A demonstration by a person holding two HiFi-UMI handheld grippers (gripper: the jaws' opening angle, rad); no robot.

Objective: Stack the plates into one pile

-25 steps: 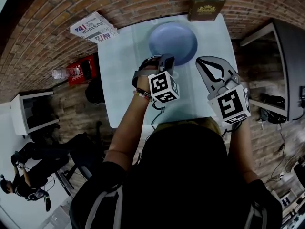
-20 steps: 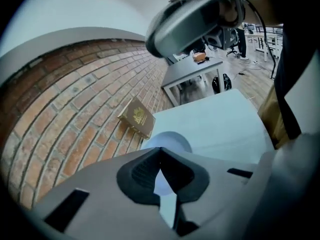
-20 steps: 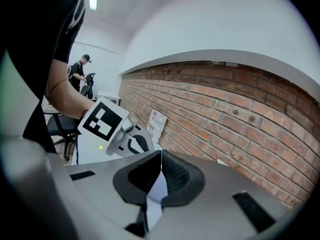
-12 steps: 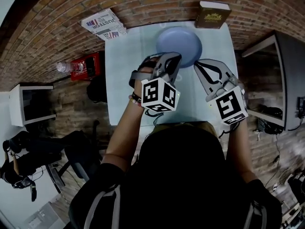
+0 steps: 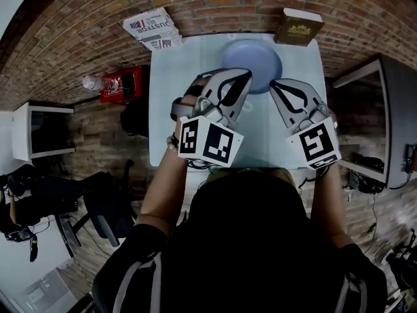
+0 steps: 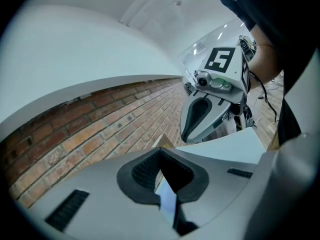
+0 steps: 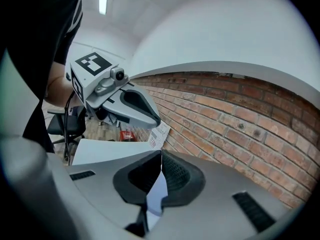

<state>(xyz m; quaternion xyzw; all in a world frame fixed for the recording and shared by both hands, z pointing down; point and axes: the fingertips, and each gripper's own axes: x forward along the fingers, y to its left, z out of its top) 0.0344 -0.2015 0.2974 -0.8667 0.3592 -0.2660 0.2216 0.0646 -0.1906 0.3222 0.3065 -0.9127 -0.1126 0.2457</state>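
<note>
A blue plate (image 5: 255, 56) lies at the far end of the pale table (image 5: 171, 109). My left gripper (image 5: 245, 76) hangs above the table with its tips over the plate's near left rim. Its jaws are shut and hold nothing. My right gripper (image 5: 274, 85) hovers beside it, at the plate's near right edge, with its jaws also meeting and nothing in them. In the left gripper view the left gripper (image 6: 161, 154) has its tips touching, with a sliver of blue behind them. The right gripper (image 7: 161, 156) looks the same in its own view.
A brown book (image 5: 298, 26) lies at the table's far right corner. A newspaper (image 5: 153, 28) lies on the floor by the brick wall. A red box (image 5: 120, 83) and a bottle (image 5: 93, 82) sit left of the table.
My left gripper has risen from just above the table by the plate, and its marker cube now looks larger. The right gripper has barely shifted.
</note>
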